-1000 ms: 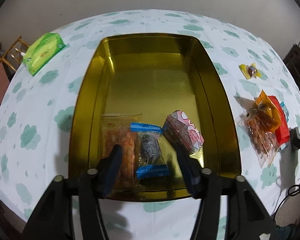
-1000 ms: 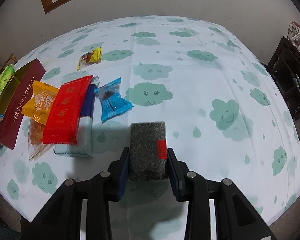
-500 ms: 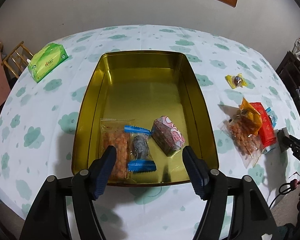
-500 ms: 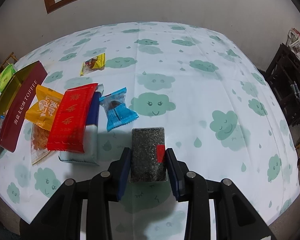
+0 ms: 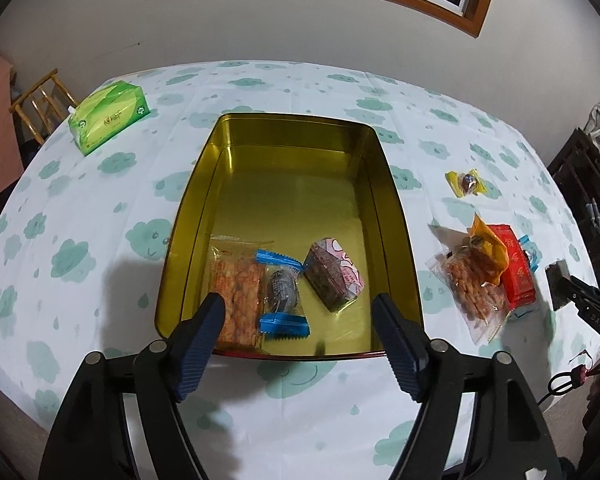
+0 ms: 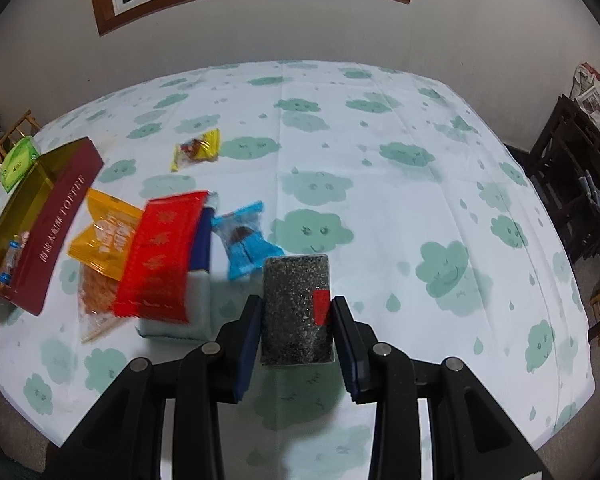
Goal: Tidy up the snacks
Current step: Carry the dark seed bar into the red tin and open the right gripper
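Left jaws just widened, empty, above tin [image 5: 396, 216]; right jaws clamp dark bar [image 6: 296, 308].

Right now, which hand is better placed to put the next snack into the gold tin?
Right. Its gripper is already shut on the dark speckled bar, lifted off the cloth. The left gripper is empty, jaws just opening above the gold tin.
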